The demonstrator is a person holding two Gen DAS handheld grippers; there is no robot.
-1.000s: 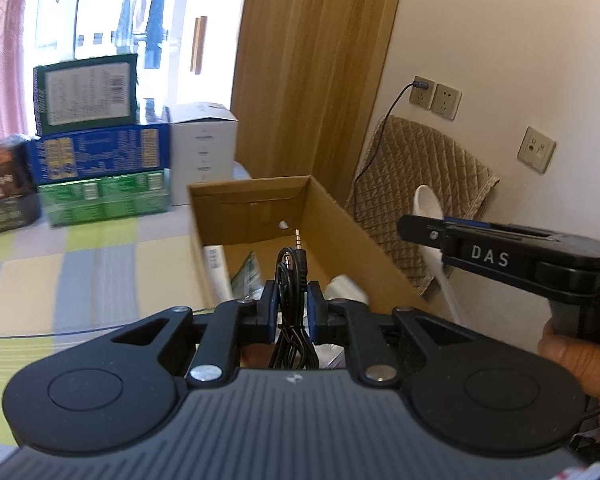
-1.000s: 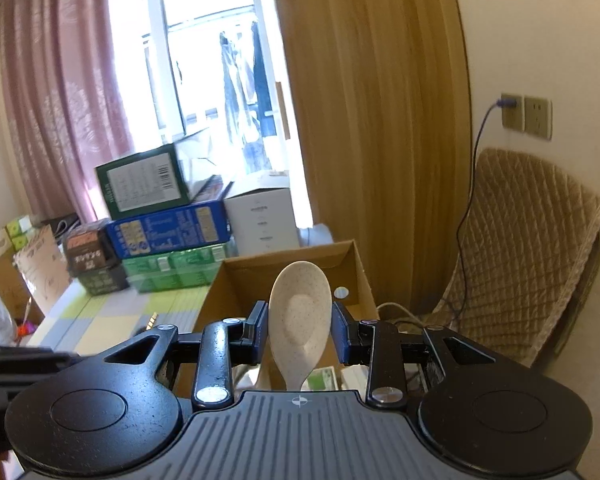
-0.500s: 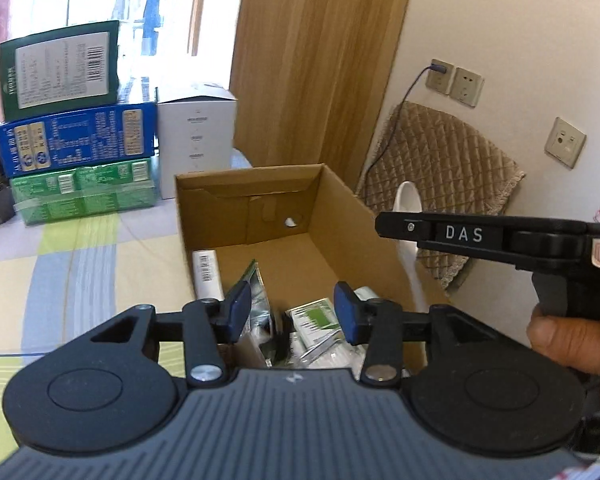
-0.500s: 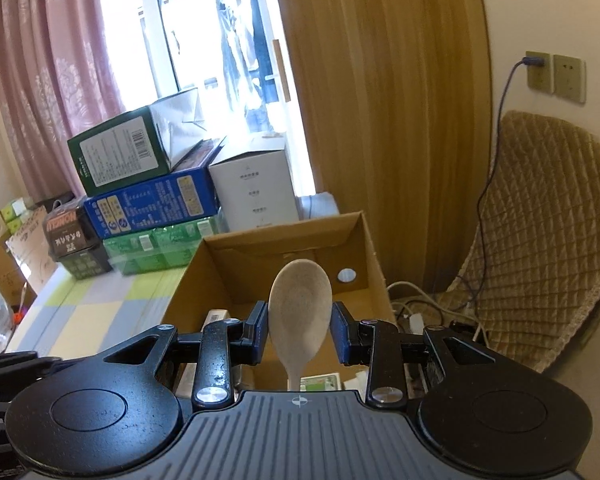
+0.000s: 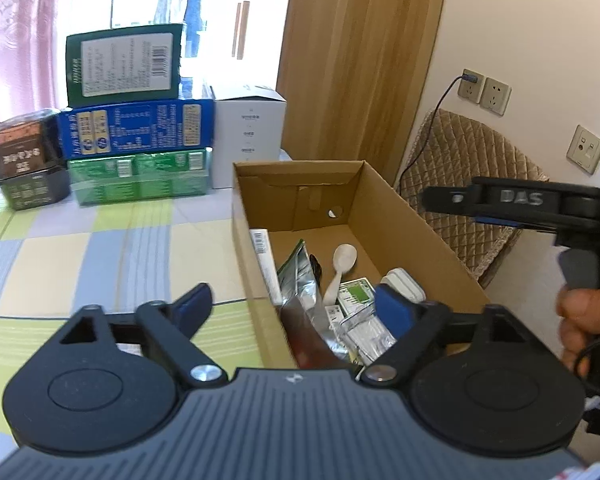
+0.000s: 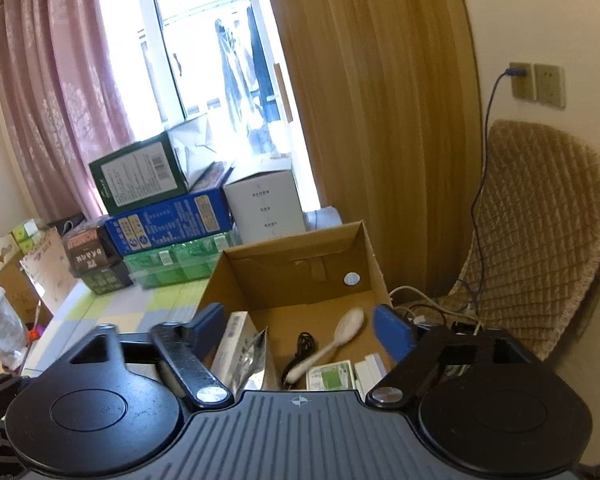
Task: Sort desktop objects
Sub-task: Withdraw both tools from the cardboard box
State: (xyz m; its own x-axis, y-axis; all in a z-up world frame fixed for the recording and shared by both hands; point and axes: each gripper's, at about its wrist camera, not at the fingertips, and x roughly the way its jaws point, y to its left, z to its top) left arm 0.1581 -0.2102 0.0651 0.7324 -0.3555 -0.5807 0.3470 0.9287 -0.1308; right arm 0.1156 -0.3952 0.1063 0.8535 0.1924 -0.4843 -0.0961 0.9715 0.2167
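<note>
The cardboard box (image 5: 400, 216) sits on the table (image 5: 100, 248) at its right-hand edge, and inside it lie the pale spoon (image 6: 332, 344), bowl toward the far wall, and the coiled black audio cable (image 6: 304, 346) just left of its handle. Around them are a foil pouch (image 5: 300, 280), a long white tube box (image 5: 264, 264) along the left wall, a green-and-white packet (image 5: 354, 294) and a white adapter (image 5: 404, 282).

I judge the dropping-off step finished for both items: each lies loose on the box floor, nothing pinched. What follows, I think, is to lift clear of the box walls and swing back toward the table to look for anything left to sort; none shows from here.

My left tongs (image 5: 296, 308) hang over the near end of the box with the jaws spread wide and nothing between them. My right tongs (image 6: 304, 328) hover above the box middle, equally wide apart and empty, tilted down into the box. In the left view my right hand (image 5: 580, 320) wraps the pistol grip, holding that tool level beyond the box's right wall.
</note>
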